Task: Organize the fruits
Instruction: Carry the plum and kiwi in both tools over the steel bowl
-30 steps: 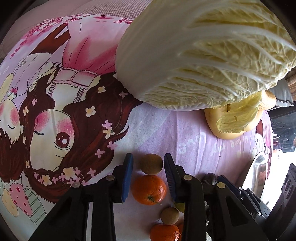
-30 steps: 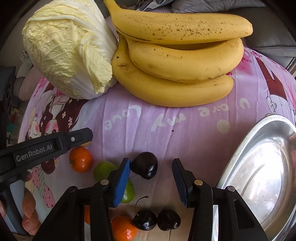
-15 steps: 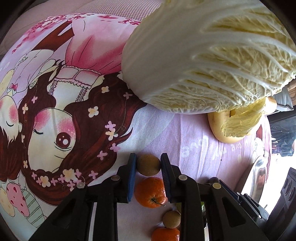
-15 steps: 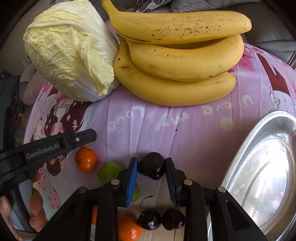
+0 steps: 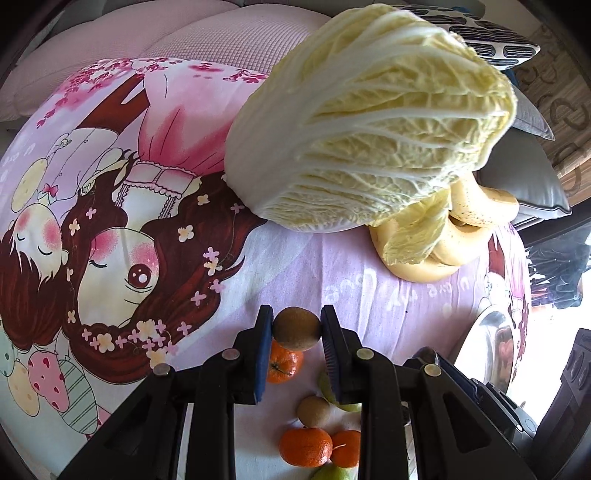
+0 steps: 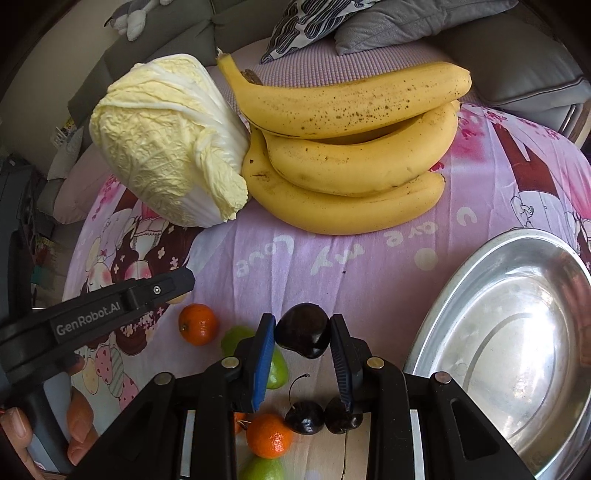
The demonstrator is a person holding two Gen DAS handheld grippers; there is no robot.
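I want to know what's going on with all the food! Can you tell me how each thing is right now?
Left gripper: shut on the kiwi.
Kiwi: gripped.
Right gripper: shut on the dark cherry.
Dark cherry: gripped.
Metal tray: nothing in it.
Bananas: lying on the cloth, against the cabbage.
Cabbage: lying on its side.
Tangerine: loose on the cloth.

Napa cabbage [image 6: 168, 142] on cartoon cloth [image 5: 122, 236], cushions [image 6: 402, 22] behind.

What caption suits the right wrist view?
Right gripper shut on a dark cherry, steel tray alongside.
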